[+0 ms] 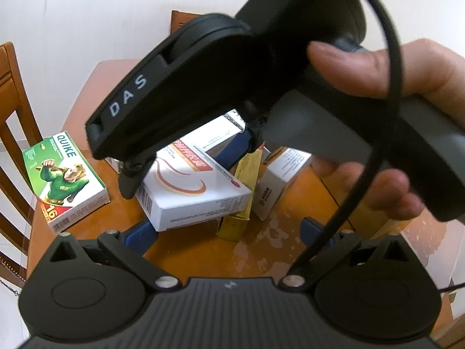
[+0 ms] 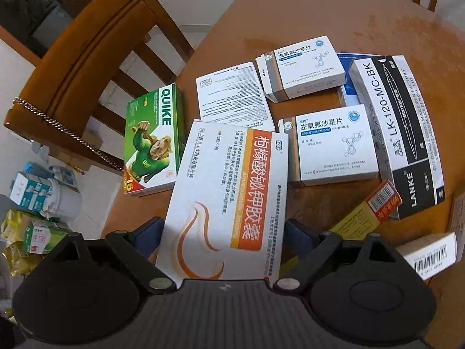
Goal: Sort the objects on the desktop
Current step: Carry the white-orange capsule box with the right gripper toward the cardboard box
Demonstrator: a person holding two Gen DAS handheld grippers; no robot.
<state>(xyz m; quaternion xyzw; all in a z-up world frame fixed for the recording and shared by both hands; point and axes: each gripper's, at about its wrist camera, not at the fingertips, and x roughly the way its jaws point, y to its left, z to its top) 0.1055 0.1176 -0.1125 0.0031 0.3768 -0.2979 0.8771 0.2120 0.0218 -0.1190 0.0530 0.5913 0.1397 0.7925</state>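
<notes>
- Round wooden bench (image 2: 305, 14), with two chairs in the right wrist view.
- Two matching white-and-blue tablet boxes (image 2: 334, 145) show only in that view.
- One white-and-orange capsule box (image 2: 229, 197) lies between the right hand-held gripper's (image 2: 223, 232) spread fingers, untouched, long axis running away from the camera.
- One green QUIKE box (image 1: 68, 177) lies just to its left.
- The left hand-held gripper (image 1: 229, 229) is spread too; only its view shows the hand (image 1: 401, 69).

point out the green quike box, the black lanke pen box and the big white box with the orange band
green cardboard QUIKE box (image 2: 154, 142), right wrist view, on its printed top face
black and white LANKE pen box (image 2: 407, 133), right wrist view, on its black top face
large white box with orange band (image 2: 229, 192), right wrist view, on its top face
</notes>
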